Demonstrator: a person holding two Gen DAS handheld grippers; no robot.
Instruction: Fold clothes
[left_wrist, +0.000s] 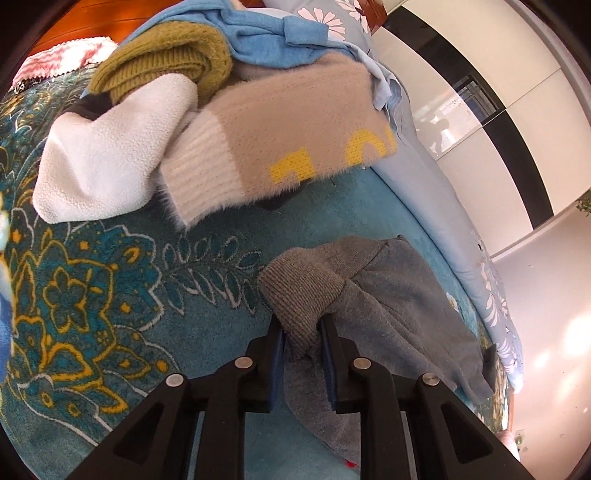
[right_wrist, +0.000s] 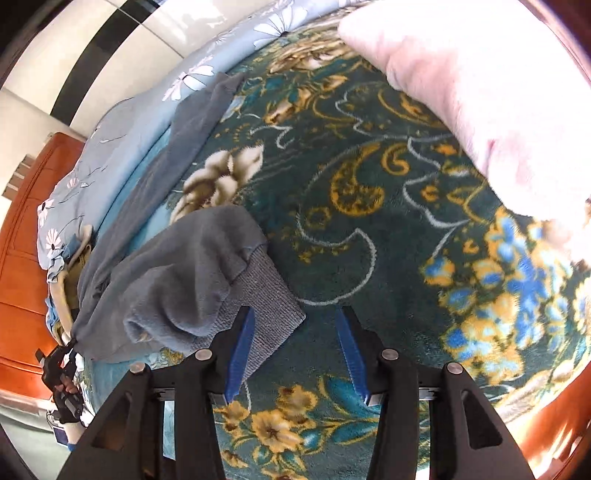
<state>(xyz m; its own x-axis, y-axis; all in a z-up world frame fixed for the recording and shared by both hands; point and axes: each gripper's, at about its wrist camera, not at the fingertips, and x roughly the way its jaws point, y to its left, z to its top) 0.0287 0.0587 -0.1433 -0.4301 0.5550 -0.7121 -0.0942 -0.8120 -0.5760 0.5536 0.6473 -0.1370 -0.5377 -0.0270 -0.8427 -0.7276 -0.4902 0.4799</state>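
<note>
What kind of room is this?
Most likely a bedroom: a patterned teal blanket covers a bed, a wooden headboard stands behind it, and a pile of sweaters waits for folding.

1. The grey sweatshirt (left_wrist: 406, 295) lay on the teal floral blanket, near its edge, fleecy in the body with ribbed knit cuffs.
2. One ribbed cuff (left_wrist: 306, 295) was bunched up and pinched between the left gripper's (left_wrist: 301, 328) fingers, the sleeve trailing back toward the body.
3. In the right wrist view the sweatshirt (right_wrist: 184, 266) sprawled crumpled, one long part stretched away along the blanket's edge.
4. Its other ribbed cuff (right_wrist: 269, 306) lay flat on the blanket, partly beneath one finger of the spread right gripper (right_wrist: 293, 317).
5. A heap of unfolded clothes lay well apart: a white fleece piece (left_wrist: 107, 158), a beige sweater (left_wrist: 280, 136) with yellow lettering, an olive knit (left_wrist: 166, 62) and a blue top (left_wrist: 266, 33).
</note>
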